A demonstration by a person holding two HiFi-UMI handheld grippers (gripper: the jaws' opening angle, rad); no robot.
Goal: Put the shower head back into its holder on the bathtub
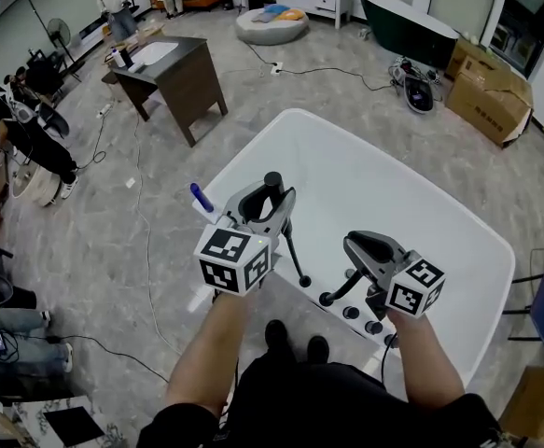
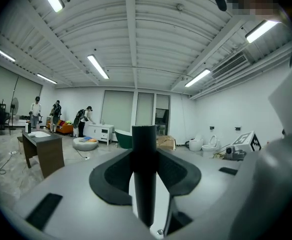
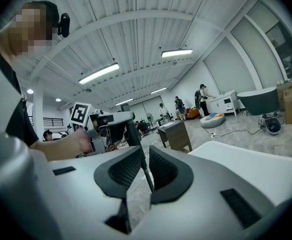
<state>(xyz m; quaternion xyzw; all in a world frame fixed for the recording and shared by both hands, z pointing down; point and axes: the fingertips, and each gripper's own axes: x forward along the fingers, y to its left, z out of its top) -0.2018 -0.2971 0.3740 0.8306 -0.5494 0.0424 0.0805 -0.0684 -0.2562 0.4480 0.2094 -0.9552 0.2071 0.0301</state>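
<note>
We are clamping the black shower head [image 2: 144, 174] upright in our left gripper [image 1: 272, 202], above the white bathtub's [image 1: 411, 194] near rim. Its hose [image 1: 296, 255] is hanging toward the black fittings [image 1: 351, 312]. Our right gripper [image 1: 354, 246] is hovering near it, its 2 jaws narrowly parted and gripping nothing. Print on the cardboard boxes [image 1: 488, 91] is too small to read.

Bright, even light from ceiling strip lamps [image 2: 98, 66]; soft shadows, strong fisheye bending, dark vignetted corners in both gripper views.

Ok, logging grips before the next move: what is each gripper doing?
Left gripper: closed on the shower head.
Right gripper: slightly open, empty.
</note>
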